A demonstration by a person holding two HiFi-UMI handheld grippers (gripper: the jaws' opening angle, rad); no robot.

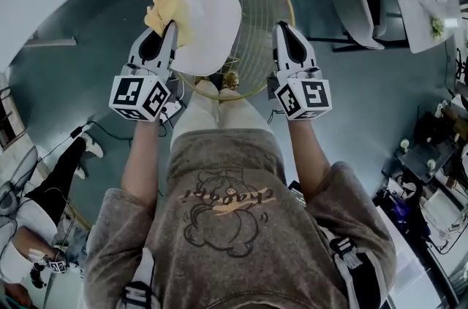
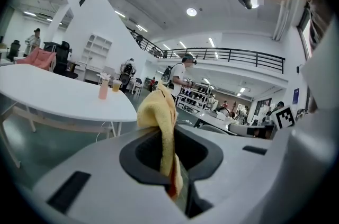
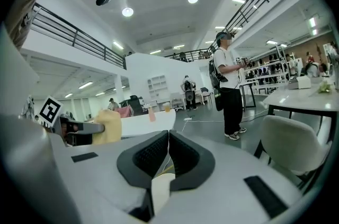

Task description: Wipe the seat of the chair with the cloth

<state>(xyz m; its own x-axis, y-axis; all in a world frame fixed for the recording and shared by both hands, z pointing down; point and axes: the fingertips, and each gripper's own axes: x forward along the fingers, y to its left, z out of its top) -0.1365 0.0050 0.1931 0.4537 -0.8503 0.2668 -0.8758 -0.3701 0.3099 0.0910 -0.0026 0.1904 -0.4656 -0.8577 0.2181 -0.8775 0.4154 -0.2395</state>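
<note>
Head view: crumpled yellow cloth (image 1: 164, 10), L gripper (image 1: 171, 28)

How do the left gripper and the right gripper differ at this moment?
The left gripper is shut on the crumpled yellow cloth; the right gripper is shut on nothing. In the head view the left gripper overlaps the edge of the white round chair seat; the right gripper sits clear of it. Both point forward.
</note>
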